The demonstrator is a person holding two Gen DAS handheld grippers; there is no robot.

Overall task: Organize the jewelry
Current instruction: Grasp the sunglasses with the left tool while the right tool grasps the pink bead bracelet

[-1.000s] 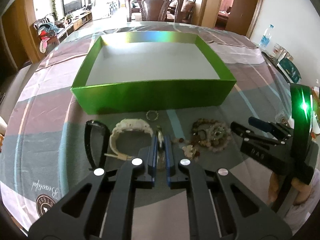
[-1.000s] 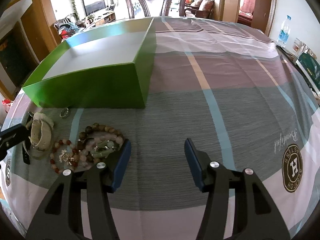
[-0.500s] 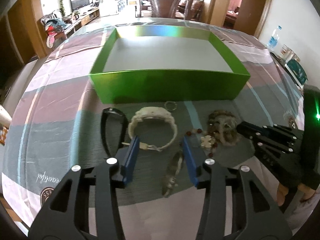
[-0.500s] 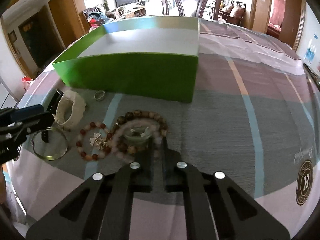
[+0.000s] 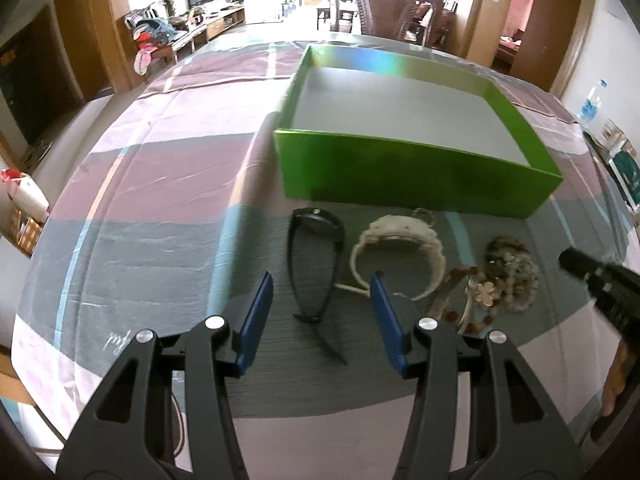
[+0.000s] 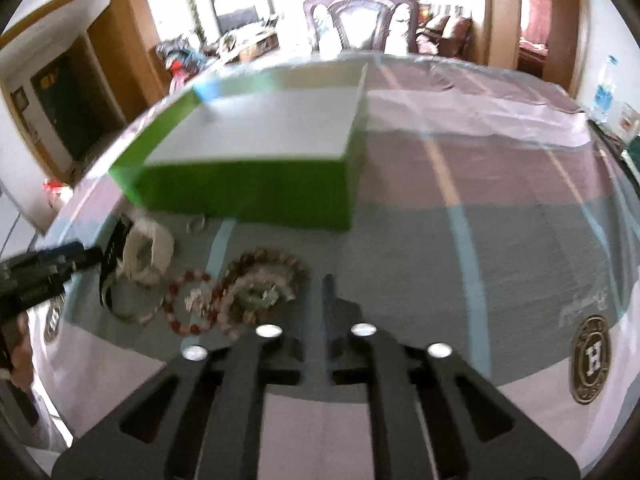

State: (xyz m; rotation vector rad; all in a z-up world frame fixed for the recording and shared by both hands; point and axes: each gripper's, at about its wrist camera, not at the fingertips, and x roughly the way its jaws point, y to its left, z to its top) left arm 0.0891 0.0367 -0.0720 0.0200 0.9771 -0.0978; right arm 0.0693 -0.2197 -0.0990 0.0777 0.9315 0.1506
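A green box (image 5: 416,176) with a white floor stands open on the table; it also shows in the right wrist view (image 6: 248,188). In front of it lie a black watch (image 5: 316,248), a white watch (image 5: 400,252), a small ring (image 5: 424,214) and a heap of bead bracelets (image 5: 508,268). My left gripper (image 5: 320,312) is open and empty, its jaws around the black watch's strap. My right gripper (image 6: 312,304) is shut, with nothing seen between its jaws, just right of the bead bracelets (image 6: 256,284) and a red bead bracelet (image 6: 188,300). The view is blurred.
A striped cloth (image 5: 160,184) covers the table. A metal bangle (image 6: 128,312) lies by the white watch (image 6: 148,256). A wooden chair (image 5: 384,8) stands beyond the far edge. A water bottle (image 5: 592,100) and boxes sit at the right edge.
My left gripper has let go of the metal bangle, opened and swung left over the black watch. My right gripper has shut and drifted right of the bead bracelets.
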